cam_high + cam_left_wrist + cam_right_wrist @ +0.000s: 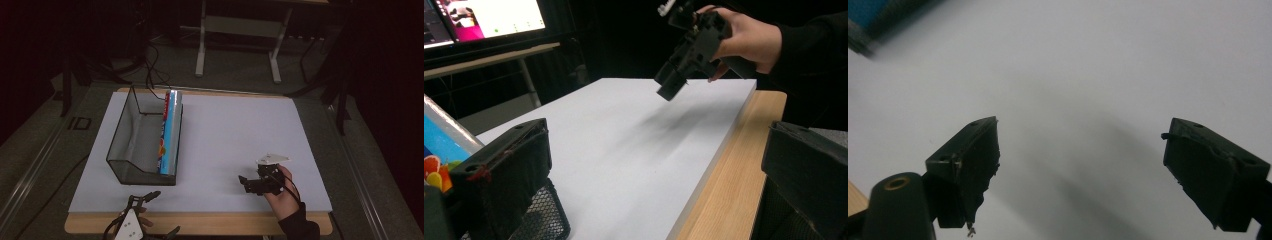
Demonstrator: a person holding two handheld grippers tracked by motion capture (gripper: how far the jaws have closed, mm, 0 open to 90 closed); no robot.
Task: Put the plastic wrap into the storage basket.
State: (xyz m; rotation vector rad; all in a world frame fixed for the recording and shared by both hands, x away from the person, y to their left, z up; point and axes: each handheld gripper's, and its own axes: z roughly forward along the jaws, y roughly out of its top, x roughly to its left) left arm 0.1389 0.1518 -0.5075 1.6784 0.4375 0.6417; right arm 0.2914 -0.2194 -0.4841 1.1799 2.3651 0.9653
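a black wire-mesh basket [131, 131] stands on the left part of the white board [235, 130] that covers the wooden table [210, 223], and a long foil-wrapped packet [169, 131] with a blue face and orange fruit printed near its near end leans on edge along the basket's right wall, running from far to near. the right gripper [243, 182] is held in a hand [284, 190] over the near right part of the board, well apart from the basket, its tips pointing left toward it; its jaws stand wide apart with only bare white board between them. the left gripper [152, 212] sits at the near edge of the table, just near of the basket's near right corner, jaws also spread open and empty. in the left gripper view the mesh corner [540, 220] lies right beside one jaw, and the packet's blue face [441, 150] shows at the left edge.
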